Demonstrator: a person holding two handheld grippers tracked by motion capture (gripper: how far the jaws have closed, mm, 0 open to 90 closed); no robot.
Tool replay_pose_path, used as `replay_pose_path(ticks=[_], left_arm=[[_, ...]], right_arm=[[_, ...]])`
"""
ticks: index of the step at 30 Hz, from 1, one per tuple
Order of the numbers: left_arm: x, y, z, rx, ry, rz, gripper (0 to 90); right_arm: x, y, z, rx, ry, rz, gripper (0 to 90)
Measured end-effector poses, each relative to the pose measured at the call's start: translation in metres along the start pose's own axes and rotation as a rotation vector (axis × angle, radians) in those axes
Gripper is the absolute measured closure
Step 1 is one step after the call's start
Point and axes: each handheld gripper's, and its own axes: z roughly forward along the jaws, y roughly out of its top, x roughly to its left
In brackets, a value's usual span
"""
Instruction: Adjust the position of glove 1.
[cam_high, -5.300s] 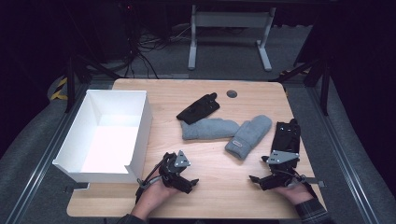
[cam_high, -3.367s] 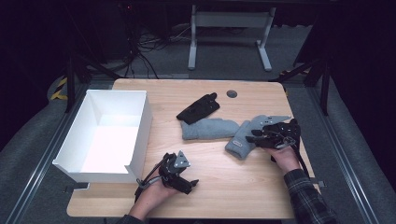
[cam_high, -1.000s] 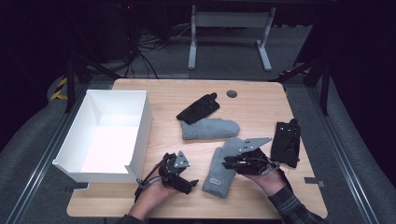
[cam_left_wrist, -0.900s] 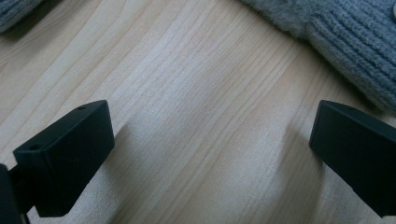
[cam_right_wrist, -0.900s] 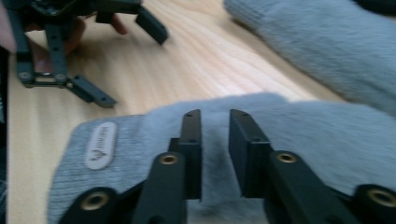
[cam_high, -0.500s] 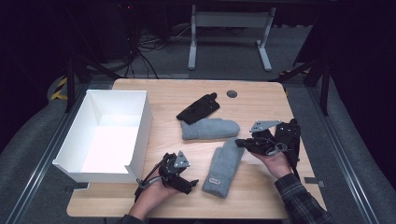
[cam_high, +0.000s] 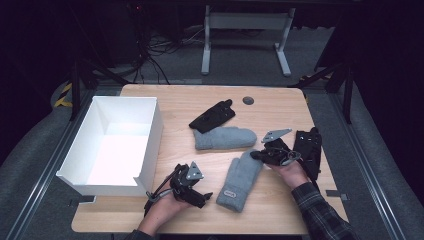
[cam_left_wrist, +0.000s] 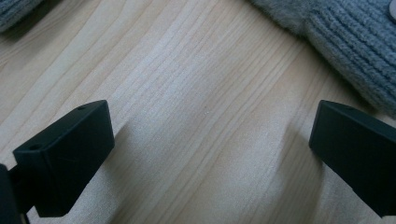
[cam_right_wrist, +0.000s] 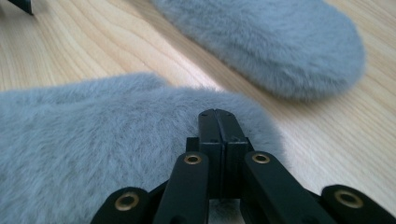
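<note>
Right gripper (cam_high: 259, 155) jaws pressed together over grey mitten (cam_high: 240, 179) — left gripper (cam_high: 202, 197) jaws spread.

small tag on grey mitten (cam_high: 241, 179), lettering too small to read

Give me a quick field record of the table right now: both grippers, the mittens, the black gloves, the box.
left gripper: jaws wide open, low over bare wood, holding nothing
right gripper: jaws shut, tips at the near grey mitten's fingertip end; grip on the fleece unclear
near grey mitten: flat, cuff toward the person
far grey mitten: flat, mid-table
black gloves: one behind the far mitten, one by the right edge
white box: open, empty, table's left
</note>
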Motion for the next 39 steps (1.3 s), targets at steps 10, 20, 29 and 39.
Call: replay_pose_path(ticks=[10, 20, 29, 39], left_arm=[[0.000, 0.000, 0.000, 0.000, 0.000, 0.001, 0.3], [0.000, 0.000, 0.000, 0.000, 0.000, 0.001, 0.3], [0.001, 0.005, -0.001, 0.031, 0.000, 0.009, 0.9], [0.009, 0.021, -0.005, 0.027, 0.044, -0.006, 4.7]], right_arm=[[0.007, -0.023, -0.026, 0.028, -0.026, 0.020, 90.0], [0.015, -0.035, -0.051, -0.078, -0.034, 0.041, 61.0], [0.033, -0.066, -0.067, -0.116, -0.076, 0.034, 34.1], [0.044, -0.090, -0.054, -0.073, -0.029, 0.018, 18.1]])
